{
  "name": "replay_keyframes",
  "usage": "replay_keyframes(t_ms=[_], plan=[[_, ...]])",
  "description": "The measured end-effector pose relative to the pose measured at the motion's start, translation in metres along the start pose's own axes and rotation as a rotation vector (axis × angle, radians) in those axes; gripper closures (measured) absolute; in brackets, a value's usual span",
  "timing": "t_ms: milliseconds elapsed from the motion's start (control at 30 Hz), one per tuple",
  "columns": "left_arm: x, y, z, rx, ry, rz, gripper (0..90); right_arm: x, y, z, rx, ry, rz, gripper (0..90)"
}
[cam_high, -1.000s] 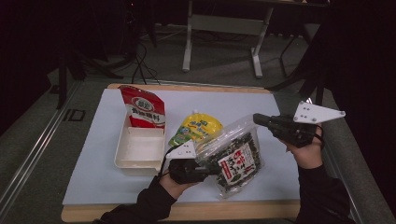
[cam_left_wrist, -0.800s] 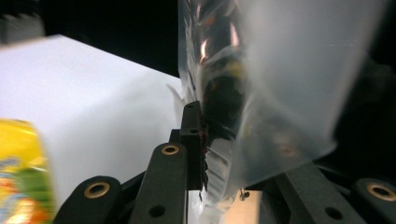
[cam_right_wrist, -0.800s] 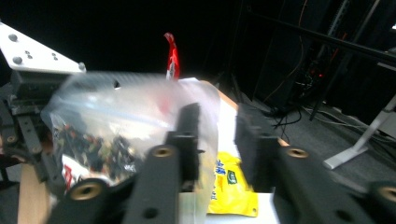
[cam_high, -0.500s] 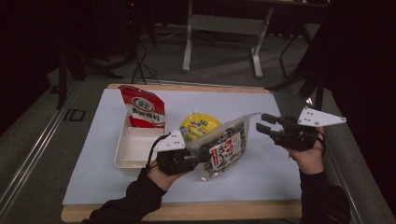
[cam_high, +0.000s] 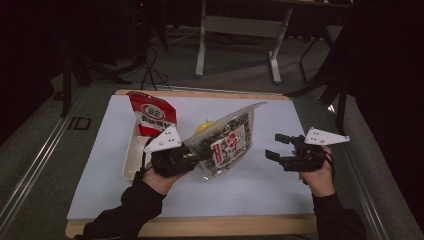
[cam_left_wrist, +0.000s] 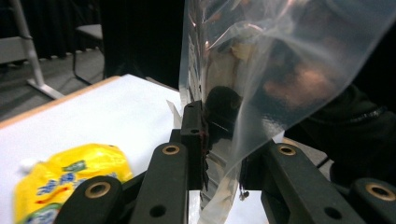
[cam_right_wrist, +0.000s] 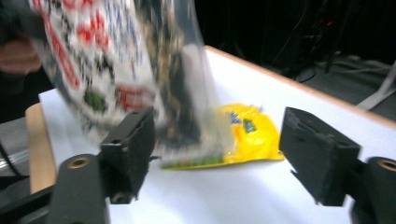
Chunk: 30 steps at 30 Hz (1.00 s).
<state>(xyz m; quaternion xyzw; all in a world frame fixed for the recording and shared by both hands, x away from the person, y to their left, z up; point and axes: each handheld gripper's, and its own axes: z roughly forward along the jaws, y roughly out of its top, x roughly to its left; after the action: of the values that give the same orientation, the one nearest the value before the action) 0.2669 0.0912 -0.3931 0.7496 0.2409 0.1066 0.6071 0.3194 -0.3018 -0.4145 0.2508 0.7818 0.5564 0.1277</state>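
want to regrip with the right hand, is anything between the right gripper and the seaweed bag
Nothing visible is. The right gripper stands open and empty beside the seaweed bag, with bare white mat between them. The left gripper holds the bag up by its far edge; the yellow pouch lies behind it.

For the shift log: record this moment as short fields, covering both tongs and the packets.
left tongs: shut on the clear seaweed bag, held up off the table
right tongs: open, nothing between them, jaws have just been opening
yellow pouch: lying on the white sheet
red packet: by the white tray
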Motion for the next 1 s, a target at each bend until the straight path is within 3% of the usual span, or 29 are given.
replay_keyframes(t_ms=[167, 233, 533, 867, 1000], plan=[[0.008, 0.007, -0.016, -0.012, 0.038, 0.0, 78.2, 0.0, -0.012, 0.006, 0.005, 0.046, 0.026, 18.1], [0.01, 0.009, -0.022, -0.017, 0.059, 0.001, 78.2, 0.001, -0.015, 0.007, 0.009, 0.058, 0.015, 14.8], [0.02, 0.016, -0.049, -0.014, 0.119, 0.022, 78.2, -0.001, -0.024, 0.01, 0.008, 0.031, 0.022, 15.5], [0.042, 0.014, -0.092, 0.006, 0.225, -0.001, 78.2, -0.003, -0.032, 0.014, 0.01, 0.033, 0.033, 15.5], [0.048, 0.01, -0.108, 0.037, 0.253, -0.002, 78.2, -0.003, -0.033, 0.015, 0.01, 0.033, 0.034, 15.6]])
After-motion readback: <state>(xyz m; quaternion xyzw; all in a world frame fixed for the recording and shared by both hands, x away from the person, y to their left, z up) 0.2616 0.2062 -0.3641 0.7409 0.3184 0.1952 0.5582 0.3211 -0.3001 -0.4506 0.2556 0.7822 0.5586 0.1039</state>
